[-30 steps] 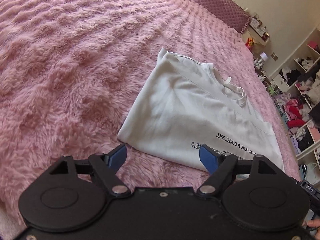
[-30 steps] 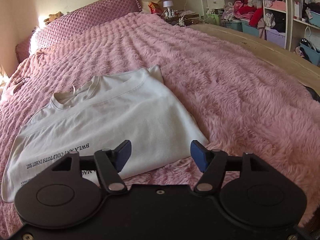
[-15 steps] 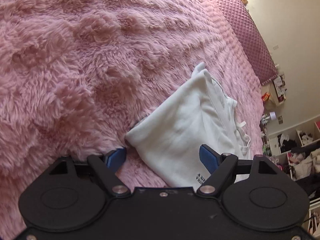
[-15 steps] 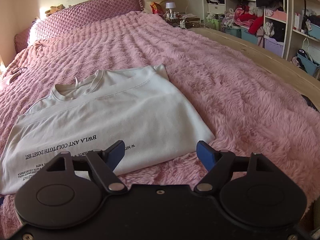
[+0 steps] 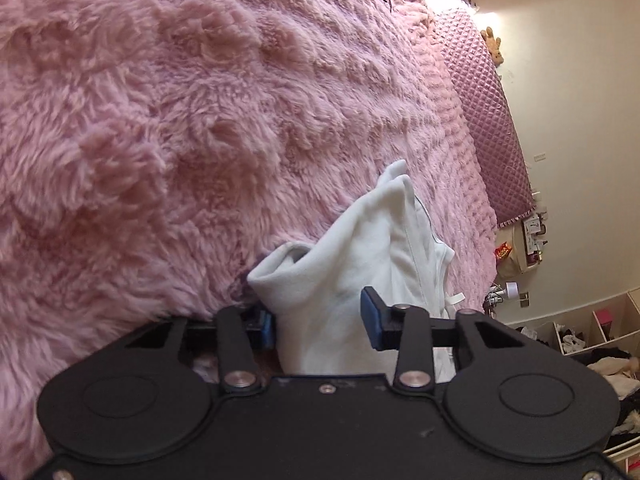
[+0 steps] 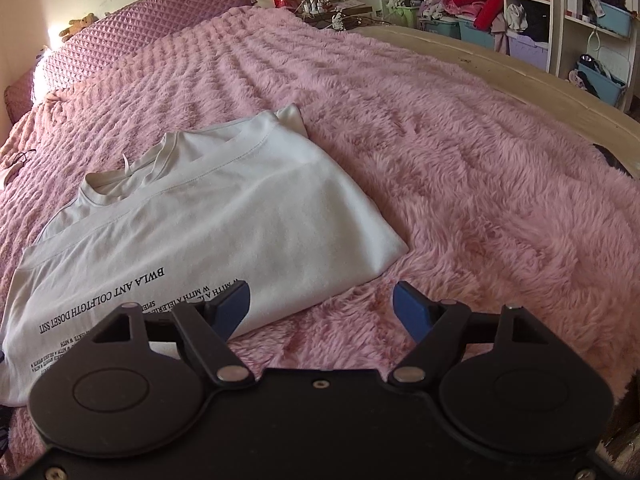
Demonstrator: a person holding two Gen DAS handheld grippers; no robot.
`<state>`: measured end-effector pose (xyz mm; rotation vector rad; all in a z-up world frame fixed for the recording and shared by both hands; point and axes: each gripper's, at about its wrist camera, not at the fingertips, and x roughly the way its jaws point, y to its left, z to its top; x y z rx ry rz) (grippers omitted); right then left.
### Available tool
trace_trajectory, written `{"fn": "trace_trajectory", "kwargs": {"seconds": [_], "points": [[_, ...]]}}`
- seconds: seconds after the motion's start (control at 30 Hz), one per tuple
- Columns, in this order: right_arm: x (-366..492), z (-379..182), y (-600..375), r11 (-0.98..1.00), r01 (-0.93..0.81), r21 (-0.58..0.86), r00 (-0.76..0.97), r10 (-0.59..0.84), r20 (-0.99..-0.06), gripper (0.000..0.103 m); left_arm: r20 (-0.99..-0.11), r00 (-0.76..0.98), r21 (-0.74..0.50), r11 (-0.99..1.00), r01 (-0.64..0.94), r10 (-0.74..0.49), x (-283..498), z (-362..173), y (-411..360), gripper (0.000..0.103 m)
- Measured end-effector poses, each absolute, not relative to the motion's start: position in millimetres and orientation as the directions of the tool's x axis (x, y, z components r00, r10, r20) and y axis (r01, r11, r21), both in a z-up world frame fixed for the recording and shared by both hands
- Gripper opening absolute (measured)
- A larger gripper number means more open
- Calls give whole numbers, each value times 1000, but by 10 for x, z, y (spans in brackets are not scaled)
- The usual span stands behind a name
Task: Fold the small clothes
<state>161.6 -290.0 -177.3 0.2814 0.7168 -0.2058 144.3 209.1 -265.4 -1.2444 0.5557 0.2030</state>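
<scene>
Two grippers at work on one garment. Left gripper (image 5: 318,326): its jaws have just been closing, and a bunched corner of the white T-shirt (image 6: 208,216) now sits between the blue pads, cloth humped up in a soft ridge ahead of them; reads as pinching the shirt's near left corner. Right gripper (image 6: 322,306): jaws spread wide, empty, hovering at the shirt's near right corner, left pad over the hem by the printed lettering, right pad over bare blanket. Shirt lies partly folded on the pink fluffy blanket (image 6: 460,168) of the bed, neckline toward the far side, hem near. Quilted headboard cushion (image 6: 140,28) far left, cluttered shelves (image 6: 540,12) far right. Judgement: the step in hand is taking both near corners to carry the hem up toward the collar. To do it well, the right gripper should come down on the corner itself, catching all layers and not the blanket pile, before either side lifts. Lift both corners level and together; an uneven pull would probably skew the fold. The thick pile may snag the cloth.
</scene>
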Motion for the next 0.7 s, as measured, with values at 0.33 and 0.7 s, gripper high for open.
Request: {"fn": "trace_trajectory", "kwargs": {"seconds": [0.33, 0.7], "points": [[1654, -1757, -2979, 935, 296, 197, 728, -88, -680, 79, -441, 882, -850, 390, -353, -164, 1390, -2444, 2069, 4], [1733, -1717, -3254, 913, 325, 248, 723, -71, -688, 79, -202, 904, -924, 379, -48, -378, 1815, -1972, 1541, 2]]}}
